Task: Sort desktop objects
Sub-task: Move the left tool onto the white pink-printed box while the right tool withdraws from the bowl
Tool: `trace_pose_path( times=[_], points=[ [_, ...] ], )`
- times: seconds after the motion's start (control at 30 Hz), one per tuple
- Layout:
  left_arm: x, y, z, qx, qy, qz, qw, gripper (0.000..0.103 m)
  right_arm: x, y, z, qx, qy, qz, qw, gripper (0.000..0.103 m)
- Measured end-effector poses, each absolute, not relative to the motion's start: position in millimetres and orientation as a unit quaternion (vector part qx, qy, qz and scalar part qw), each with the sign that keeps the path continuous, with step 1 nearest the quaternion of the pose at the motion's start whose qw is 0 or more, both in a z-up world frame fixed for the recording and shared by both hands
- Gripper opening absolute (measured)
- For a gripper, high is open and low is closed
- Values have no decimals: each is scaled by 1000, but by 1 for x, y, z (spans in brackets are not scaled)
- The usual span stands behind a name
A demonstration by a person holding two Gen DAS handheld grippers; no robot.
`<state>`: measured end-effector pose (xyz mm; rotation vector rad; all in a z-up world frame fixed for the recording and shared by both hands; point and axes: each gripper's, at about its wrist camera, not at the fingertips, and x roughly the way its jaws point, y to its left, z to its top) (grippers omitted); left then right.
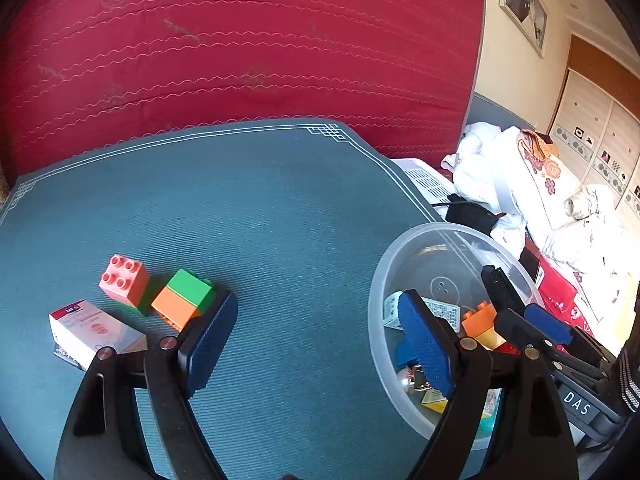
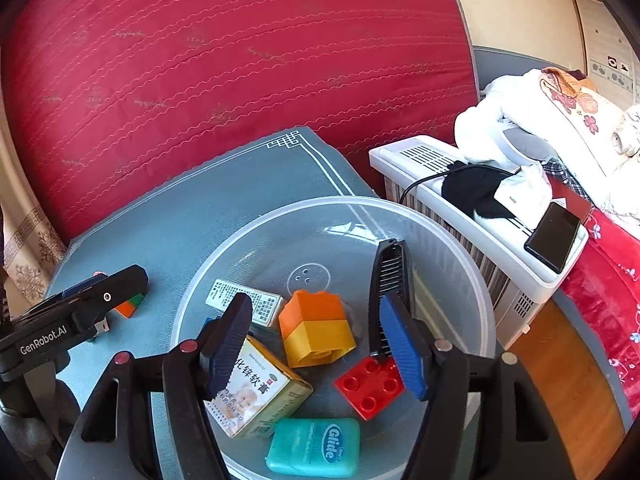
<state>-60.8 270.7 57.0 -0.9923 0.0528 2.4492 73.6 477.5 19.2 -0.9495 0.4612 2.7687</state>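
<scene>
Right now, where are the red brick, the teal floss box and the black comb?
red brick (image 2: 370,386): right wrist view, studded top face.
teal floss box (image 2: 314,446): right wrist view, lid centre.
black comb (image 2: 390,270): right wrist view, toothed spine.

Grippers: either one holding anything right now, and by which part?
Nothing held. Left gripper is open over the mat; right gripper is open above the bowl, jaws empty.

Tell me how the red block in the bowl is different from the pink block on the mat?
The red block is flat and thin; the pink block is tall and chunky. The red block lies inside the clear bowl among already sorted things; the pink block sits out on the blue mat, on top of a green block. Red is deep and bright; pink is pale. Both show four round studs.
</scene>
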Motion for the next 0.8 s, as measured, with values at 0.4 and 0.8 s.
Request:
trace_pose_path(
  times=[0.4, 0.8],
  points=[
    [-73, 217, 59, -363, 18, 910, 201, 90, 71, 452, 23, -323, 155, 931, 63, 72],
    [-96, 153, 55, -357, 8, 921, 157, 103, 65, 419, 24, -333, 135, 933, 33, 73]
  ],
)
